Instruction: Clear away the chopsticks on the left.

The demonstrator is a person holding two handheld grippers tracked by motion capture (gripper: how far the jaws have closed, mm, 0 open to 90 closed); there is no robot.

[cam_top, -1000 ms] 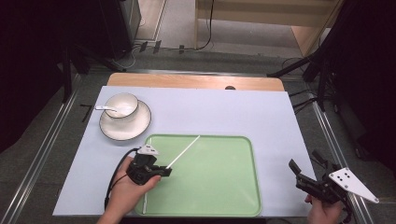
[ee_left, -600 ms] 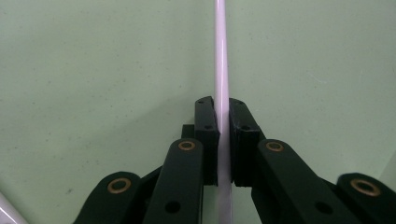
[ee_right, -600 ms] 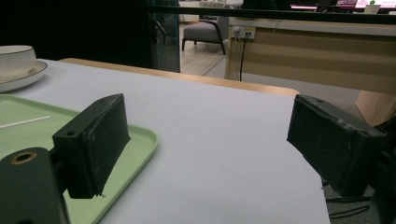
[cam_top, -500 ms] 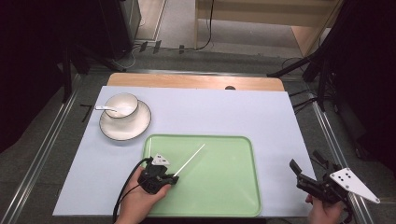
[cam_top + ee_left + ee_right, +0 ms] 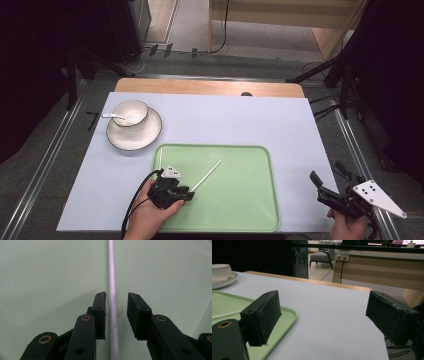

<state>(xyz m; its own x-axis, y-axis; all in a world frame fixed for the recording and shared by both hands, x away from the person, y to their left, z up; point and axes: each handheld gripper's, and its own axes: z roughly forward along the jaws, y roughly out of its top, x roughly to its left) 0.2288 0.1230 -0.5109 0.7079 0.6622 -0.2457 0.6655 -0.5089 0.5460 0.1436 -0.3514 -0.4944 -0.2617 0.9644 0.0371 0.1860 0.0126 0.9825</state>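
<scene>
Left gripper [image 5: 186, 194] low over the green tray [image 5: 240, 210], its jaws just parted around a thin white stick [image 5: 206, 175].

Seen along the left gripper [image 5: 115, 315], the jaws have just been opening and the stick [image 5: 112, 290] runs straight between the two pads with a sliver of gap on either side, so nothing pinches it. That stick lies flat on the tray, slanting away toward the tray's middle. Over at the tabletop's [image 5: 225, 120] near right corner, the right gripper [image 5: 320, 185] hangs with jaws spread wide and nothing between them. A cup on a saucer [image 5: 134, 129] with a spoon sits beyond the tray's far left corner.
</scene>
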